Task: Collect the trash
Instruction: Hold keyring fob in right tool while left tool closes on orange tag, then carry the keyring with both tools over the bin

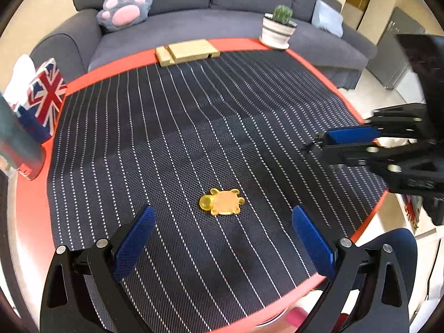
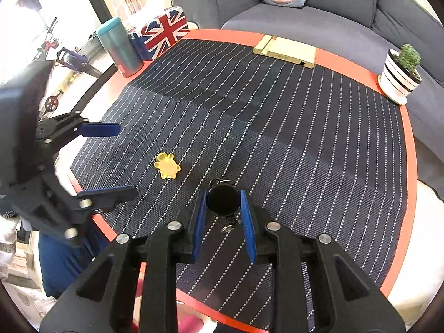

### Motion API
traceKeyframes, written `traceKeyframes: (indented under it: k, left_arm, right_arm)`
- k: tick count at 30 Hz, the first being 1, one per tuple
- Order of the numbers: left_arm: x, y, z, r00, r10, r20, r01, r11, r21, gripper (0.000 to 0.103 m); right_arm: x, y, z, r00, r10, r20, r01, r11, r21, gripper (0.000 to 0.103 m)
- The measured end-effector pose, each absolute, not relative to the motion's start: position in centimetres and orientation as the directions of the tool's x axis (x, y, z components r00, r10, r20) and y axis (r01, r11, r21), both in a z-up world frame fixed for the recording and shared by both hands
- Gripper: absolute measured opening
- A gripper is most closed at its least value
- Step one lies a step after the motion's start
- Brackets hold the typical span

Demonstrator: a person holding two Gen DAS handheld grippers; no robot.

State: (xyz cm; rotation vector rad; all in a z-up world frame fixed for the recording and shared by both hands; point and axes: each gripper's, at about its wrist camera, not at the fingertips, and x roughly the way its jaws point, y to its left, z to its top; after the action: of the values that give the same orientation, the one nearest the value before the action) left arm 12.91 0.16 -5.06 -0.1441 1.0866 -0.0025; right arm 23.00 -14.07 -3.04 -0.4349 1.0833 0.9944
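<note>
A small yellow turtle-shaped piece lies on the dark striped mat, just ahead of my open, empty left gripper. It also shows in the right wrist view. My right gripper is shut on a black round disc with a small ring and chain hanging under it, just above the mat. The left gripper shows open at the left of the right wrist view. The right gripper shows at the right of the left wrist view.
On the round red table stand a Union Jack tissue box, a teal tumbler, a wooden block and a potted cactus. A grey sofa with a paw cushion stands behind.
</note>
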Motion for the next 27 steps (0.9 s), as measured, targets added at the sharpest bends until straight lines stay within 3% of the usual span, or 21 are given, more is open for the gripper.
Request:
traceKeyframes:
  k: [12,17,19,22,27]
  left_arm:
    - [15.5,0.0,-9.0,0.377,-0.059,-0.924,-0.14,0.983,-0.12,0.094]
    - [15.6,0.0,-9.5,0.38,-0.055,-0.923,-0.144,0.982,-0.118,0.074]
    - [15.6,0.1,-9.3,0.385,-0.05,-0.922,-0.148,0.982,-0.115,0.059]
    - [15.6,0.1,-9.1,0.382,-0.036,-0.924,-0.144,0.985,-0.098,0.045]
    - [15.4,0.4,-9.0,0.389,-0.037,-0.92,-0.146,0.984,-0.101,0.045]
  right_arm:
    - [23.6,-15.1,-3.1,0.119,0.46,-0.88,-0.832,0.529,0.164,0.024]
    - [23.7,-15.2,-3.2,0.12,0.458,-0.881,-0.832,0.531,0.162,0.024]
    - [23.7,-15.2,-3.3,0.12,0.458,-0.881,-0.832,0.53,0.162,0.024]
    - [23.6,-15.2,-3.3,0.119,0.457,-0.881,-0.833,0.529,0.162,0.024]
    - [23.5,-15.0,-3.3,0.132,0.458,-0.879,-0.834,0.531,0.152,0.024]
